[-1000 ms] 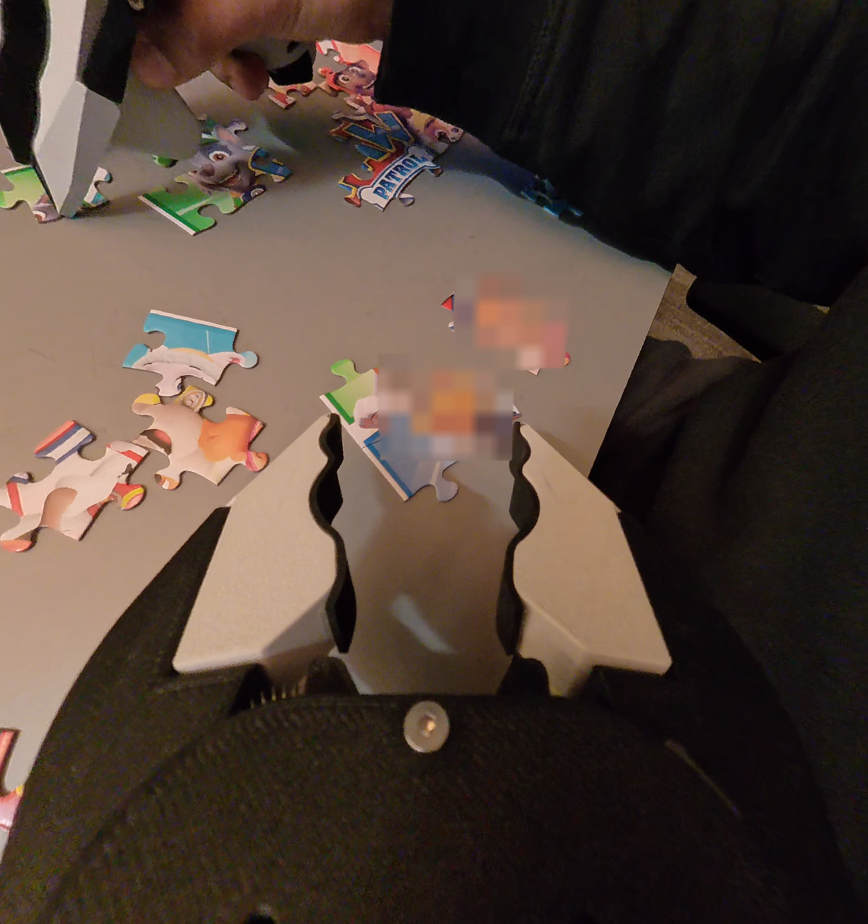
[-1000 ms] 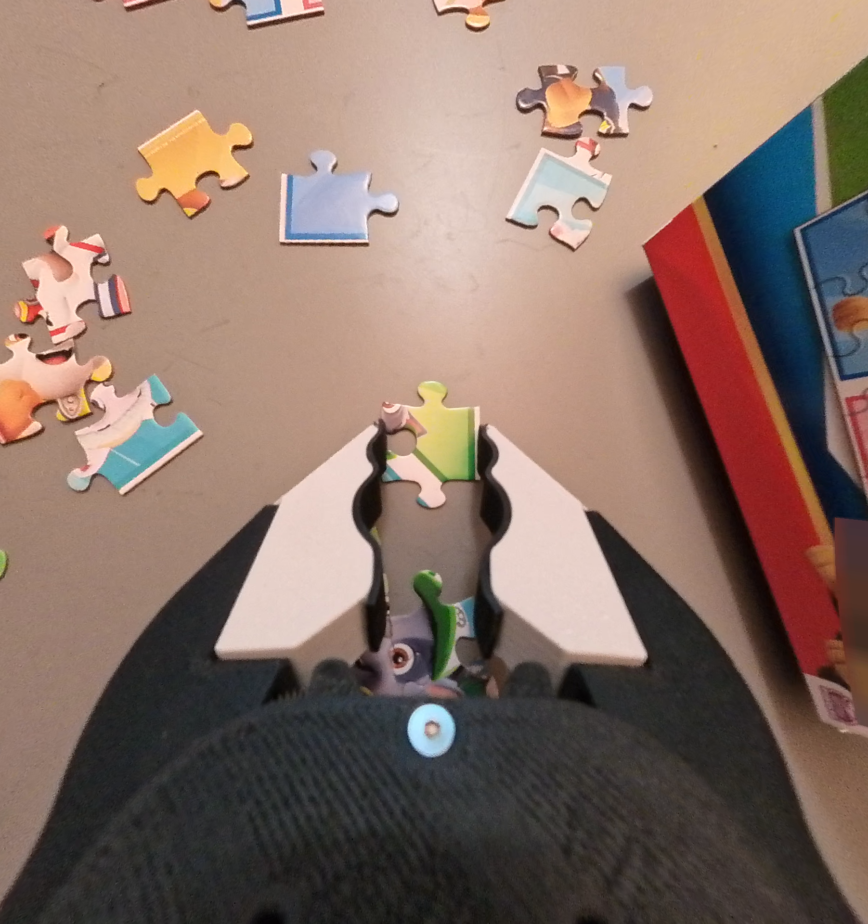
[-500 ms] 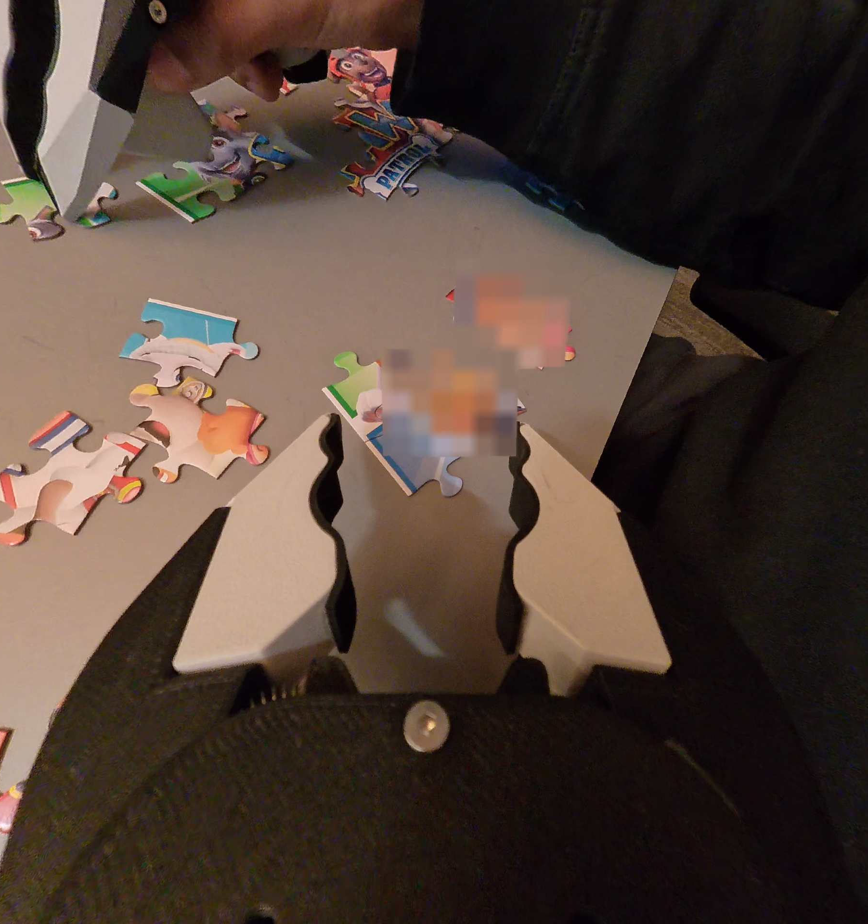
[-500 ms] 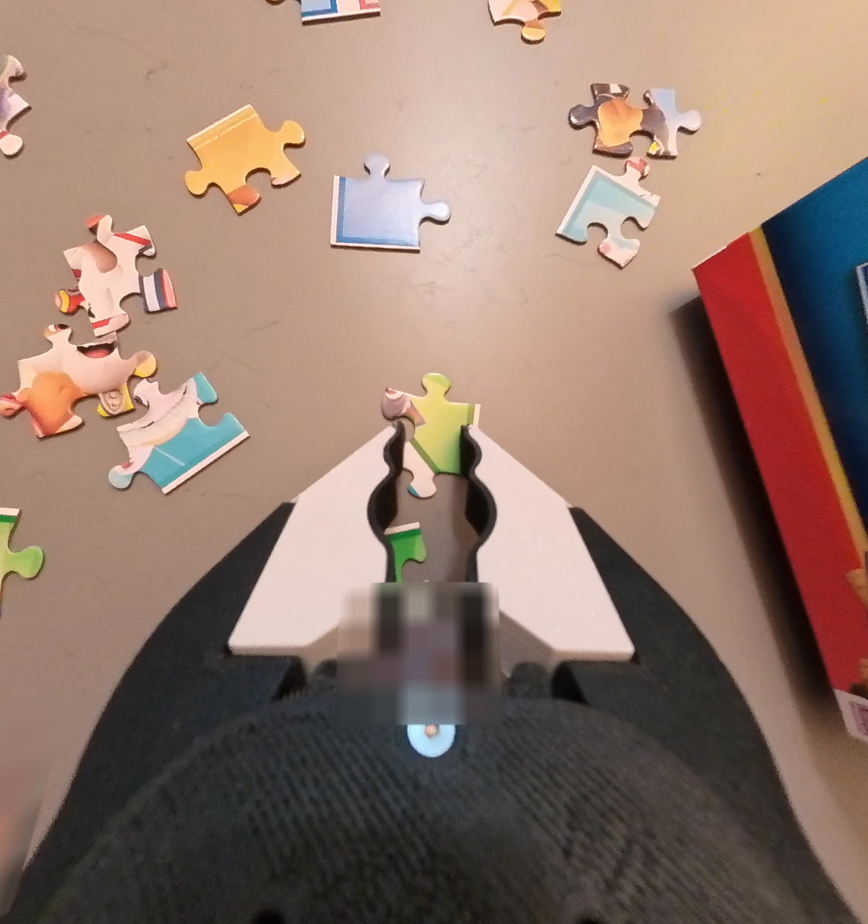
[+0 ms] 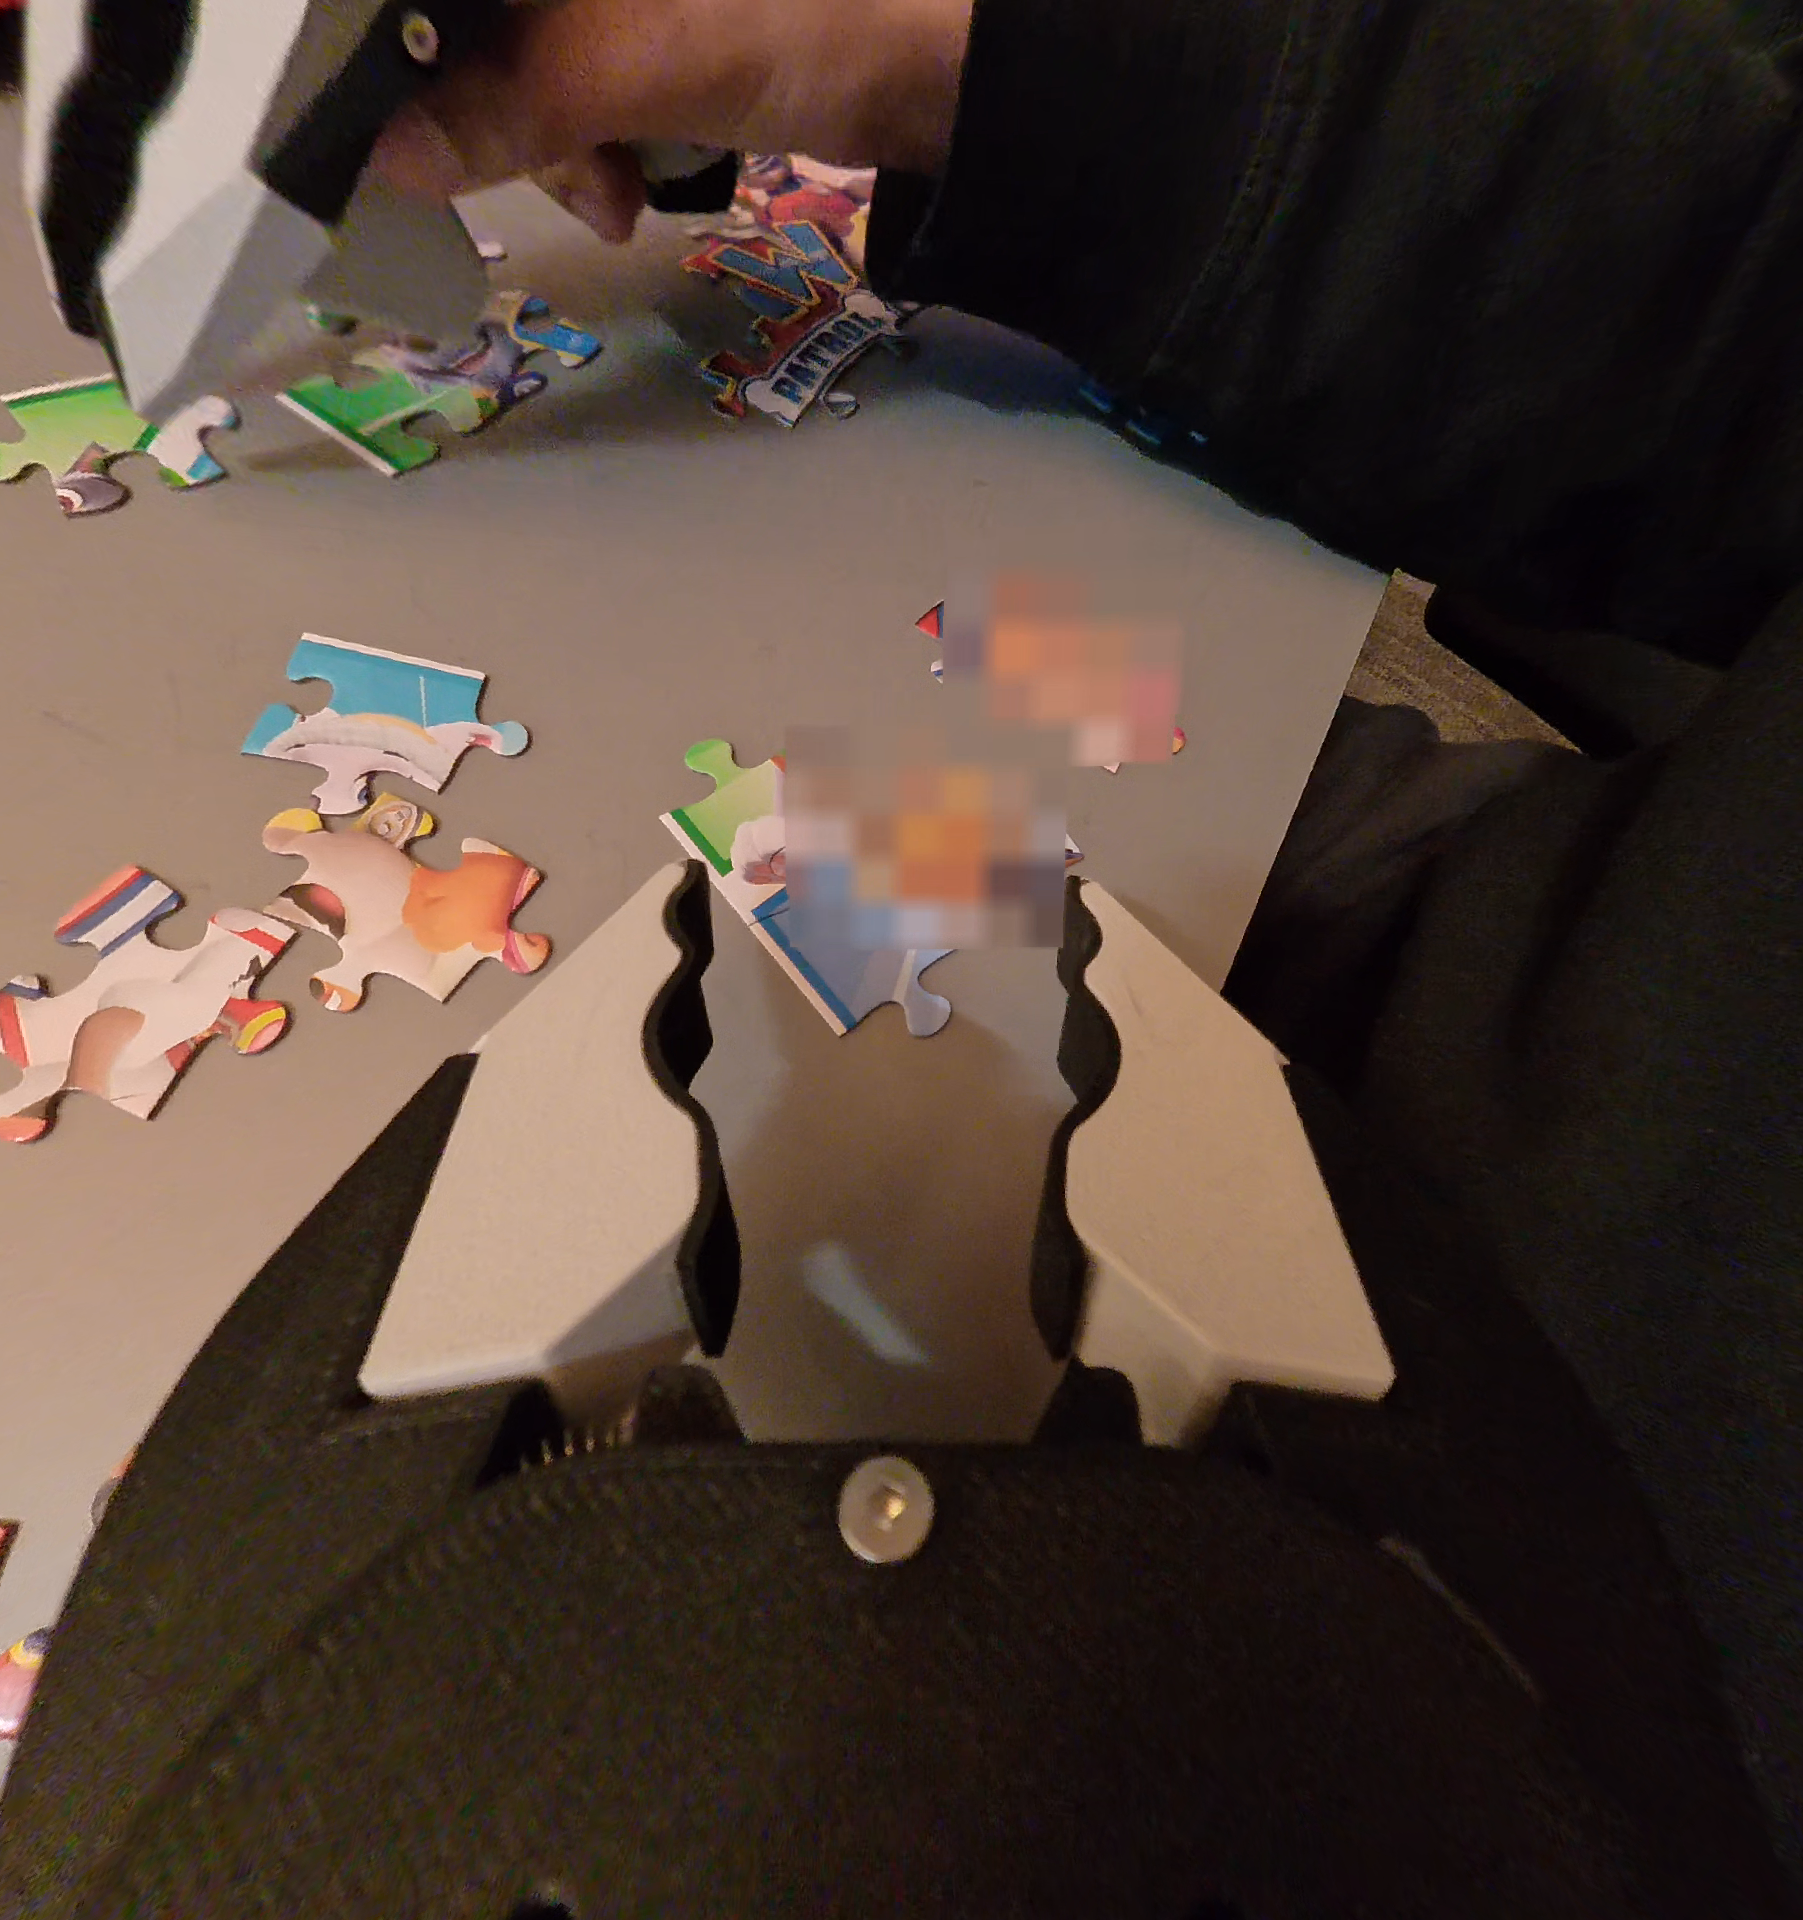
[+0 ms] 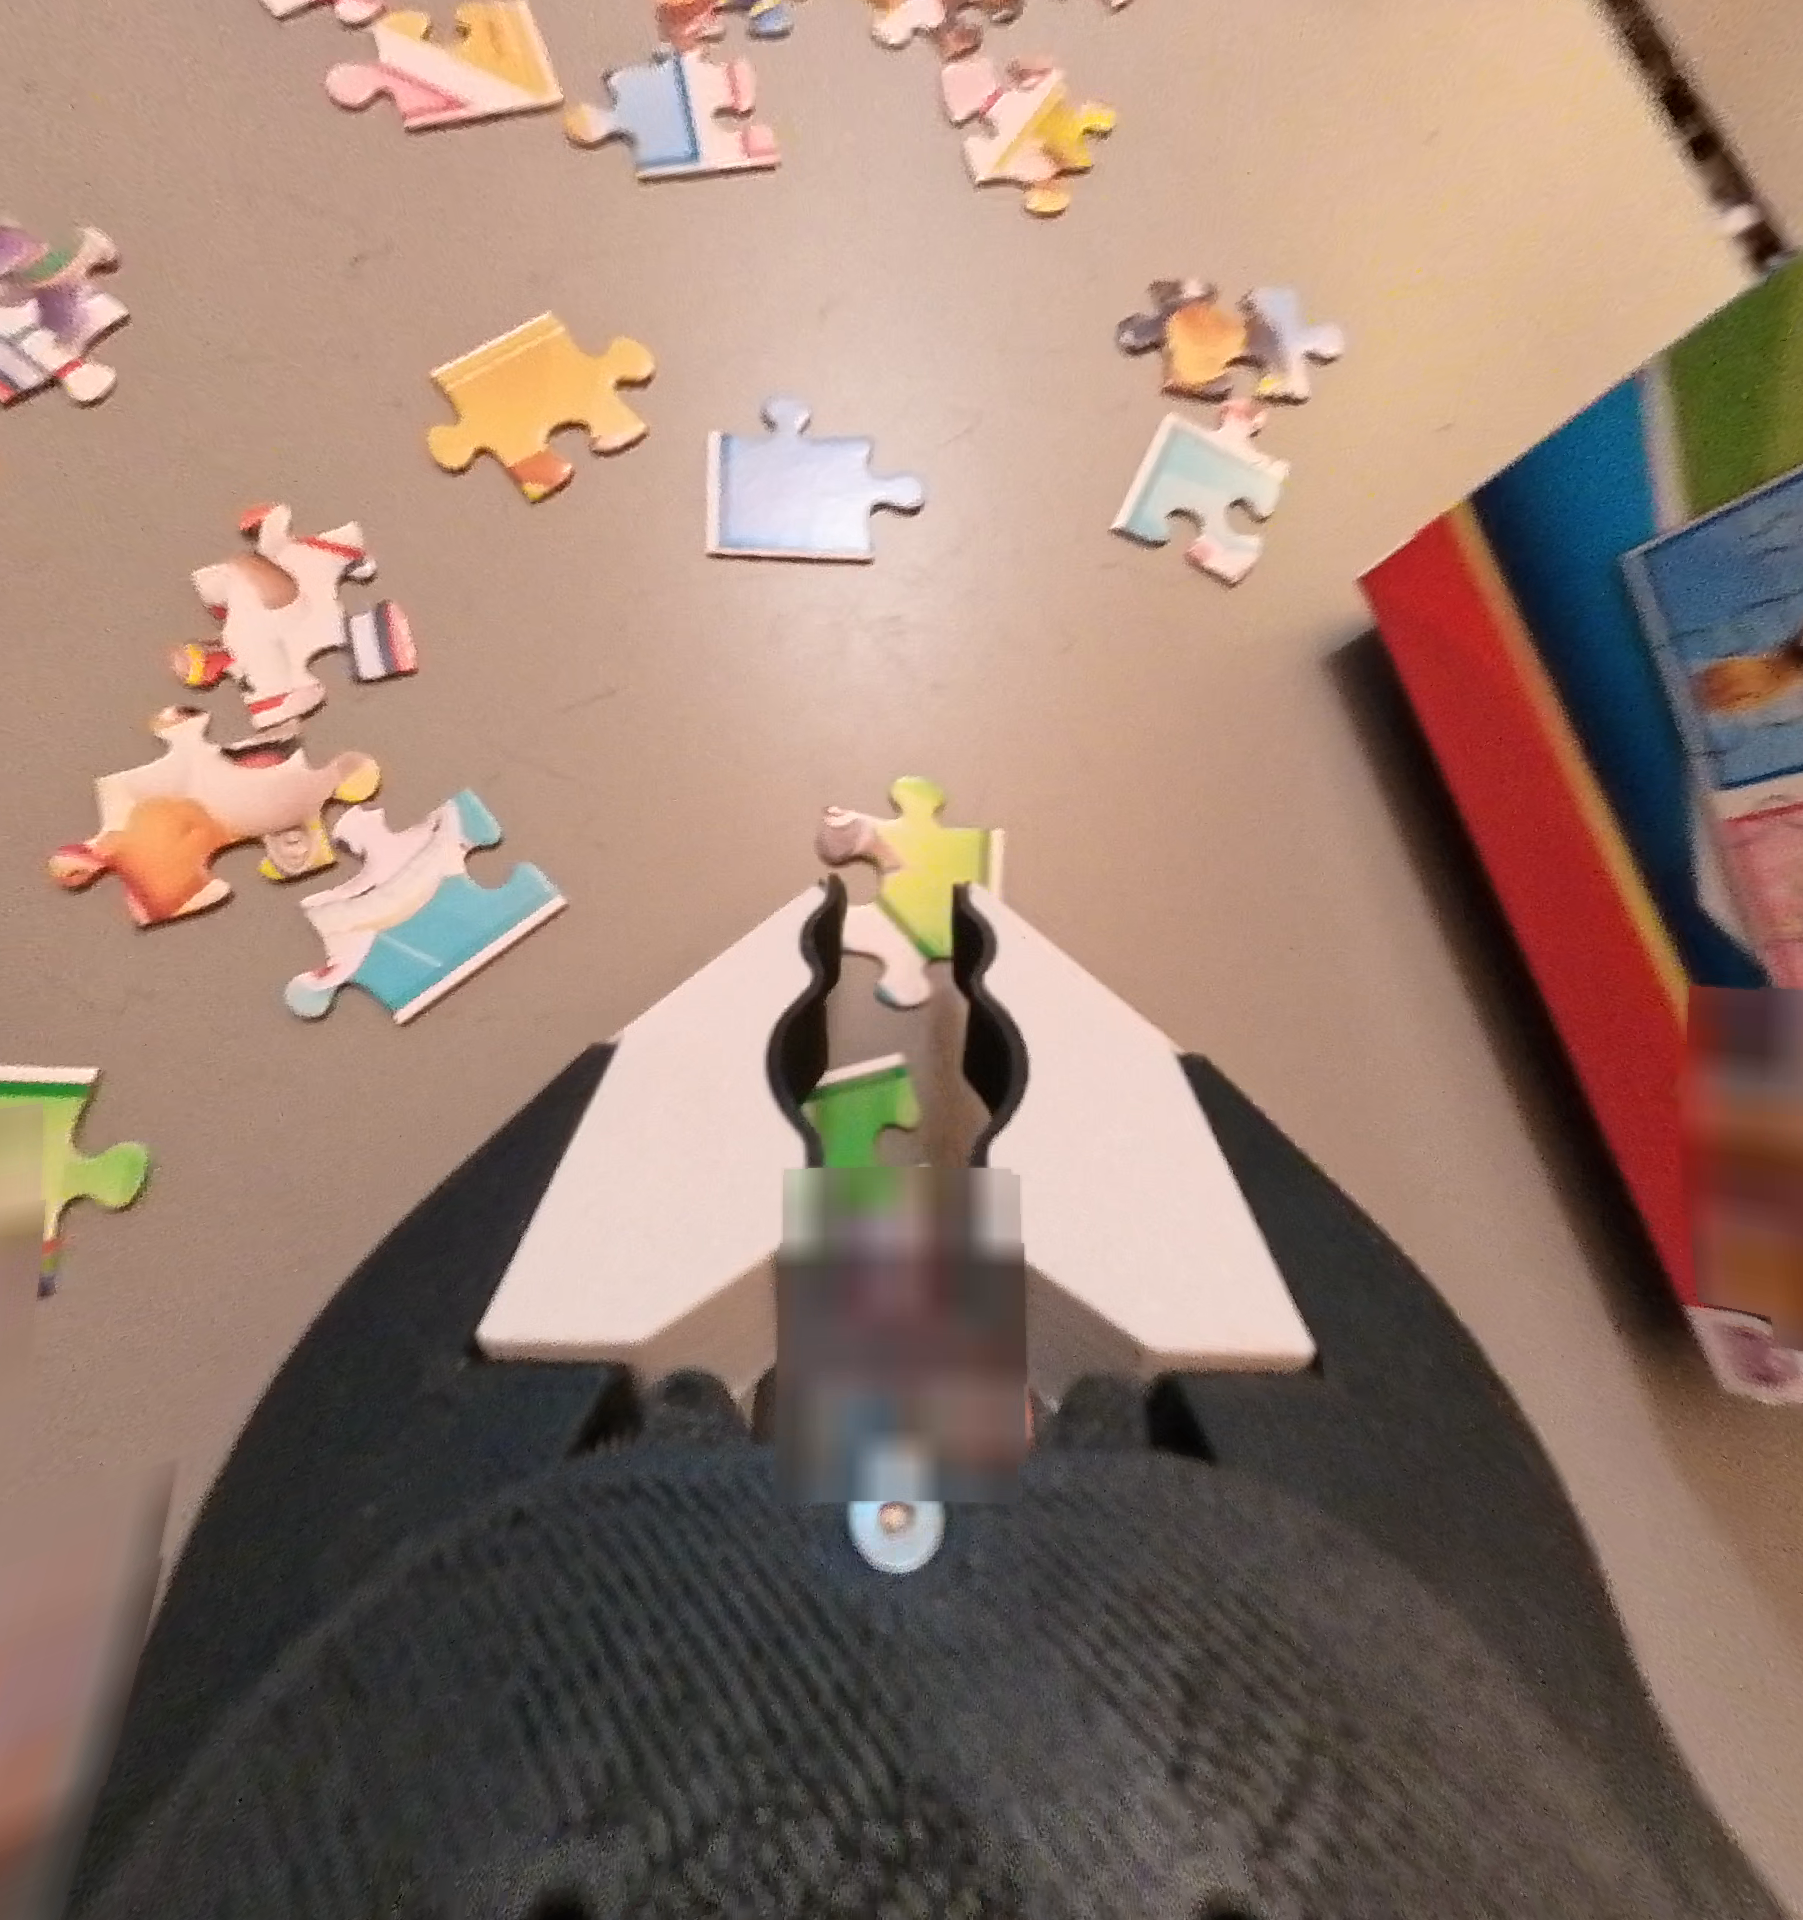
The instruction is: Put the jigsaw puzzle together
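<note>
My right gripper (image 6: pixel 895 888) has its jaws narrowed over a green puzzle piece (image 6: pixel 923 852) on the grey table (image 6: pixel 980 644). The piece reaches past the fingertips, and its right edge runs behind the right pad (image 6: pixel 970 935). In the left wrist view the right gripper (image 5: pixel 133 400) stands tip-down at the top left, on the green piece (image 5: pixel 55 431), which looks flat on the table. My left gripper (image 5: pixel 881 888) is open and empty, low over two joined pieces (image 5: pixel 855 987) near the table's right edge.
A red and blue puzzle box (image 6: pixel 1562 831) lies at the right. Several loose pieces lie around, among them a teal one (image 6: pixel 429 914), a blue one (image 6: pixel 803 488) and a yellow one (image 6: pixel 533 405). A hand (image 5: pixel 668 94) and dark clothing (image 5: pixel 1396 260) are beside the table edge (image 5: pixel 1302 790).
My right jaws narrowed around the green piece, then kept that width. The right gripper tipped back and its view now takes in more table. The green piece kept its place. The left gripper has not moved.
</note>
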The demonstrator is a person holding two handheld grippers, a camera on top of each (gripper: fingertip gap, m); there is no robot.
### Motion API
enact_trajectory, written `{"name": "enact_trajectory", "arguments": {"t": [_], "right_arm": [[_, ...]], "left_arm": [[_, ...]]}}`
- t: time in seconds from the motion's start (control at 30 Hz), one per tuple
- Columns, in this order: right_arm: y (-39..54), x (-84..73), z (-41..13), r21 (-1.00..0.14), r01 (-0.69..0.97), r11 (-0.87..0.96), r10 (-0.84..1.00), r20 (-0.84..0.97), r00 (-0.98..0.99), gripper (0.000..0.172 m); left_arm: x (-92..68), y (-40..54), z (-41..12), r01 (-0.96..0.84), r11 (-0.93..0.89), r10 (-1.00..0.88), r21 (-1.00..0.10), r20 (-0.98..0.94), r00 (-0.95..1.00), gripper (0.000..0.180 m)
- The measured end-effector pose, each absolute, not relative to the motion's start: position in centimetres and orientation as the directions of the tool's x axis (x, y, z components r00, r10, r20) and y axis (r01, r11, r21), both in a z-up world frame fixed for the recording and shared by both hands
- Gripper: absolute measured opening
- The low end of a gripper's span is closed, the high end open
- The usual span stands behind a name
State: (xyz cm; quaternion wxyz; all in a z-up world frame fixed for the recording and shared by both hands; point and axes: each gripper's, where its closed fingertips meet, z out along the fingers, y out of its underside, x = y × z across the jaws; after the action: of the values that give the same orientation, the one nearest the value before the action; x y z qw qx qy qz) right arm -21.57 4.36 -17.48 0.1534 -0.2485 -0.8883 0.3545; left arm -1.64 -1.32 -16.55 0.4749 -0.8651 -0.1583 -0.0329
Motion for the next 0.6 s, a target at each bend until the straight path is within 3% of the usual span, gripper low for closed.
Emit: {"name": "enact_trajectory", "arguments": {"t": [0.27,0.43,0.6], "right_arm": [[4.3,-22.8,-19.0,-0.655,0.440,0.614,0.575,-0.011,-0.818,0.037],[3.8,-22.7,-19.1,-0.653,0.431,0.623,0.573,0.006,-0.819,0.023],[3.8,-22.6,-19.1,-0.641,0.428,0.638,0.574,0.026,-0.818,0.022]], "left_arm": [[-1.7,-1.5,-16.2,0.299,-0.492,0.248,-0.817,0.198,0.948,0.065],[-1.9,-1.7,-16.0,0.309,-0.474,0.252,-0.825,0.210,0.945,0.065],[-1.8,-1.7,-16.1,0.305,-0.475,0.247,-0.825,0.207,0.947,0.065]]}}
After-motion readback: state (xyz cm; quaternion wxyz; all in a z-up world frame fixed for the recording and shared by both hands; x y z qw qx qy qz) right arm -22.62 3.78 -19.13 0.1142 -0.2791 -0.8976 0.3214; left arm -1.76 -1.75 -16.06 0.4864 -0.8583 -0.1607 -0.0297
